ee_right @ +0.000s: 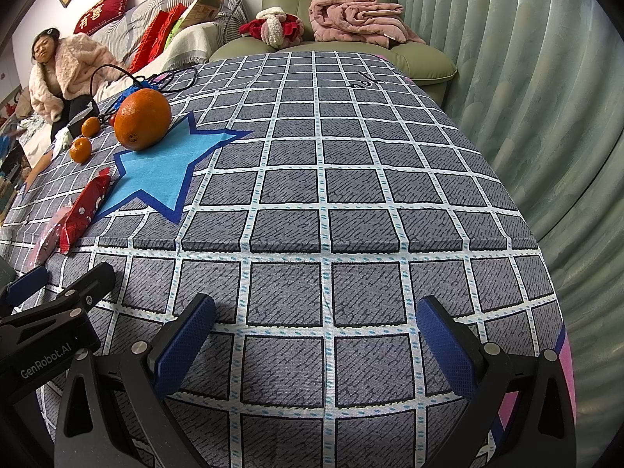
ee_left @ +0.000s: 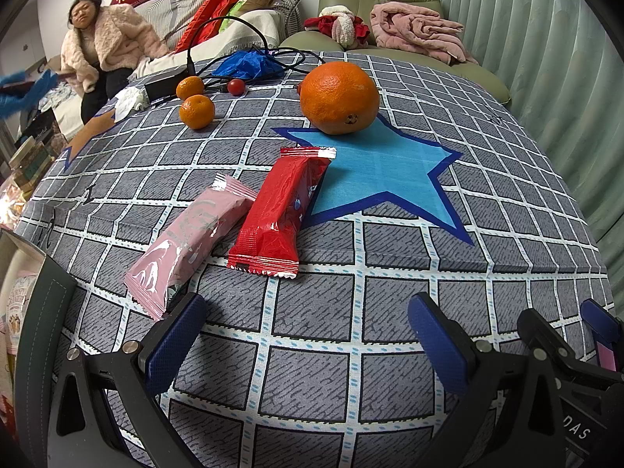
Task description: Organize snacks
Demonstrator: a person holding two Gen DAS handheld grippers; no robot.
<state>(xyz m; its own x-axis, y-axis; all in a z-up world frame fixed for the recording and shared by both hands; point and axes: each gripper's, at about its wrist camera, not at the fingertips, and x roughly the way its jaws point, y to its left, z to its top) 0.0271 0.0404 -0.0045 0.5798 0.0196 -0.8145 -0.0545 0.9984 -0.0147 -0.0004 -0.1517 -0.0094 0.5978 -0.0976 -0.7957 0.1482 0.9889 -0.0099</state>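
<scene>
Both hand-held grippers are hovering low over the near edge of the table [ee_right: 351, 179], each spread wide and gripping nothing: the left hand-held gripper [ee_left: 308, 335] in its own view, the right hand-held gripper [ee_right: 316, 335] in its own.

In the left view the red snack packet [ee_left: 280, 210] is lying just ahead of the fingers, its far end overlapping the blue star [ee_left: 382, 171], with the pink snack packet [ee_left: 191, 238] touching its left side. The large orange [ee_left: 339, 97] is sitting on the star's far point; two small mandarins [ee_left: 197, 111] are resting well to the left.

The right view is showing what the left cannot: a broad bare stretch of checked cloth running right to the table's edge by the curtain [ee_right: 546, 97] (the snacks are crowding only its left margin).
</scene>
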